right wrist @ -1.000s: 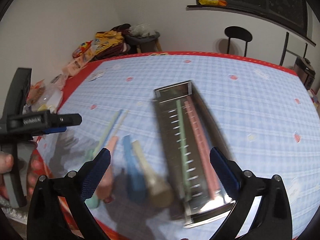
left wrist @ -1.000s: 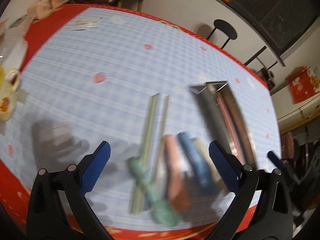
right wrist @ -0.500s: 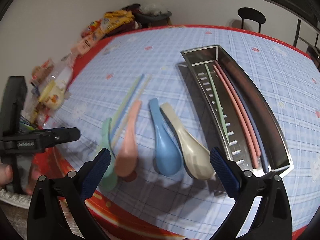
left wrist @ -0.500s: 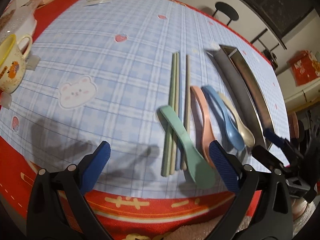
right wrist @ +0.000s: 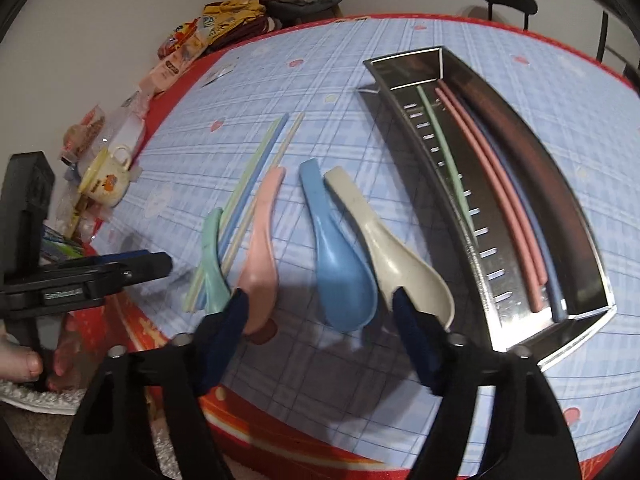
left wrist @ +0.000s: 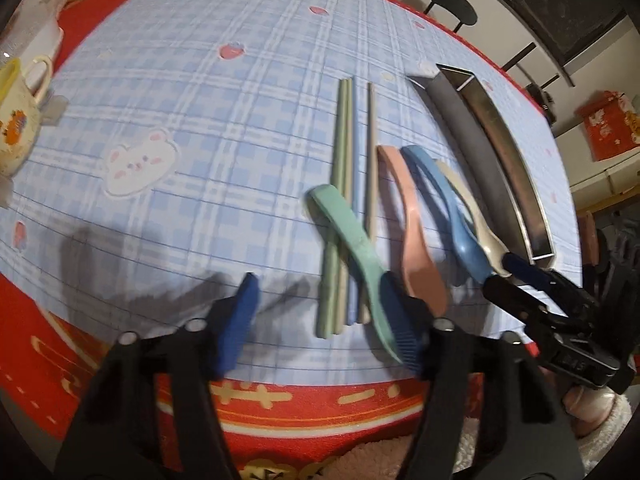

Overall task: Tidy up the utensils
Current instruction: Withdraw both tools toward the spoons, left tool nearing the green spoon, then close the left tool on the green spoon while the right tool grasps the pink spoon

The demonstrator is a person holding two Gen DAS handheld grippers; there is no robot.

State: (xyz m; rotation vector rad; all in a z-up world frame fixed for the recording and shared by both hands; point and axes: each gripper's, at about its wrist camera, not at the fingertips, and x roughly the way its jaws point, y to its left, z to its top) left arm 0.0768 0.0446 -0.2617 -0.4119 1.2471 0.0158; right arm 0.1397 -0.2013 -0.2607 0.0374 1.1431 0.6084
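Observation:
Green [left wrist: 348,236], pink [left wrist: 416,240], blue [left wrist: 452,216] and beige [left wrist: 476,216] spoons lie side by side near the table's front edge, the green one across several loose chopsticks [left wrist: 344,160]. My left gripper [left wrist: 324,320] hangs low over the near ends of the chopsticks and the green spoon's bowl. Its jaws are closing and only the right pad overlaps the spoon. My right gripper [right wrist: 320,320] is closing around the blue spoon's [right wrist: 340,276] bowl without pressing on it. The steel tray [right wrist: 404,60] on the right holds green, pink and blue chopsticks.
A yellow mug [right wrist: 106,176] and snack packets [right wrist: 216,28] crowd the table's left side. The red table border [left wrist: 280,396] runs just below both grippers. A black stool [right wrist: 508,0] stands beyond the far edge. A hand [right wrist: 24,364] holds the left gripper.
Both grippers came down toward the utensils at the front edge. Their jaws, wide apart in the earlier frames, have narrowed. The utensils have not moved.

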